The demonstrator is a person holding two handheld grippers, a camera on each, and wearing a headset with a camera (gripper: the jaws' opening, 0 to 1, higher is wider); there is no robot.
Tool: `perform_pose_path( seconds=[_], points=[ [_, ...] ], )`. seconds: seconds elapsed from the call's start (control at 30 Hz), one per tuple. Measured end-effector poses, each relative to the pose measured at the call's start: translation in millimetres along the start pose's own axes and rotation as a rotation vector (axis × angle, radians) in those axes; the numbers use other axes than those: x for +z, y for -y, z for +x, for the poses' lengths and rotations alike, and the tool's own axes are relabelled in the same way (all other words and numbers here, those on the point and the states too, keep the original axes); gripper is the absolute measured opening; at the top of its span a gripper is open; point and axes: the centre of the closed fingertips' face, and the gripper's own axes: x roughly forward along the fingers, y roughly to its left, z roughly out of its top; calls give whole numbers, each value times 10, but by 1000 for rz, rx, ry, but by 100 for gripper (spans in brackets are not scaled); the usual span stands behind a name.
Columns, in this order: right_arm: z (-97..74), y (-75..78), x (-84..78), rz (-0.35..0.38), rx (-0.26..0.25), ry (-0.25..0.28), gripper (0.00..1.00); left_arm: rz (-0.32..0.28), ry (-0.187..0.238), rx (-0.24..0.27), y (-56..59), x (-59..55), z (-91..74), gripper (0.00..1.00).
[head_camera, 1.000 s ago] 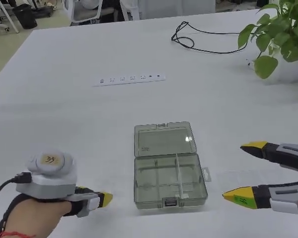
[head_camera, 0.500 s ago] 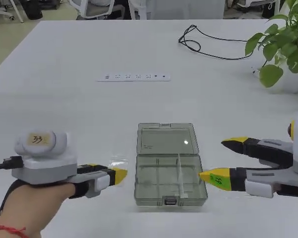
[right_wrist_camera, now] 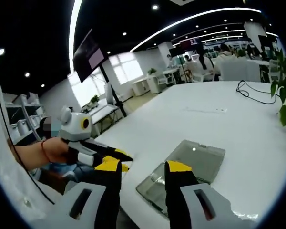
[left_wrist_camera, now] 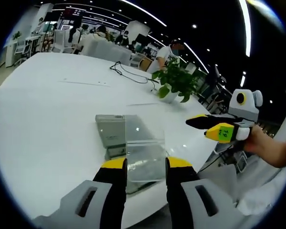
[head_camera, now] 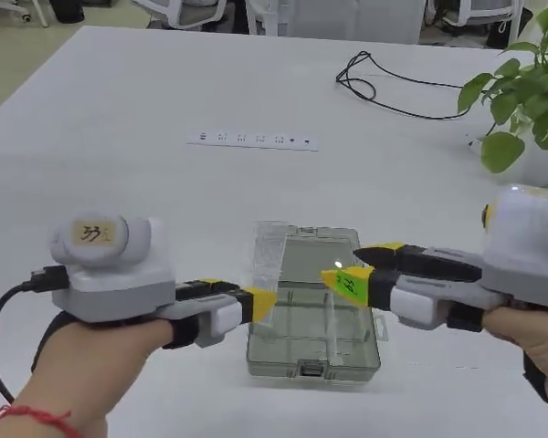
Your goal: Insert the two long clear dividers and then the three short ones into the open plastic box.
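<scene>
Left gripper point(head_camera: 260, 303), at the open grey plastic box's point(head_camera: 312, 363) 9 o'clock, has its jaws pinched on a clear plastic divider point(head_camera: 270, 254) held upright. Right gripper point(head_camera: 349, 264), at 3 o'clock, has its jaws apart and empty. One divider already stands inside, so this one probably needs lowering squarely into its slots.

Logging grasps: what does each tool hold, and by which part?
The left tool pinches a clear divider by its lower end; the sheet rises free beyond the jaws. The right tool is open, holding nothing.
</scene>
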Motion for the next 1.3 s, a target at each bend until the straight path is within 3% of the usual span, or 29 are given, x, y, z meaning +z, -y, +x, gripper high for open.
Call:
perform_pose_path(
  seconds=[0.13, 0.47, 0.83, 1.0, 1.3],
  points=[
    [110, -21, -69, 59, -17, -27, 30, 9, 5, -23, 87, 4, 26, 30],
    [236, -99, -137, 103, -13, -51, 19, 36, 10, -57, 244, 17, 55, 30],
    [249, -111, -132, 153, -22, -54, 10, 54, 9, -72, 306, 37, 73, 30],
    [249, -84, -127, 197, -60, -47, 7, 66, 14, -65, 292, 48, 87, 30],
    [297, -84, -113, 190, -87, -53, 6, 82, 11, -70, 298, 36, 106, 34]
  ],
)
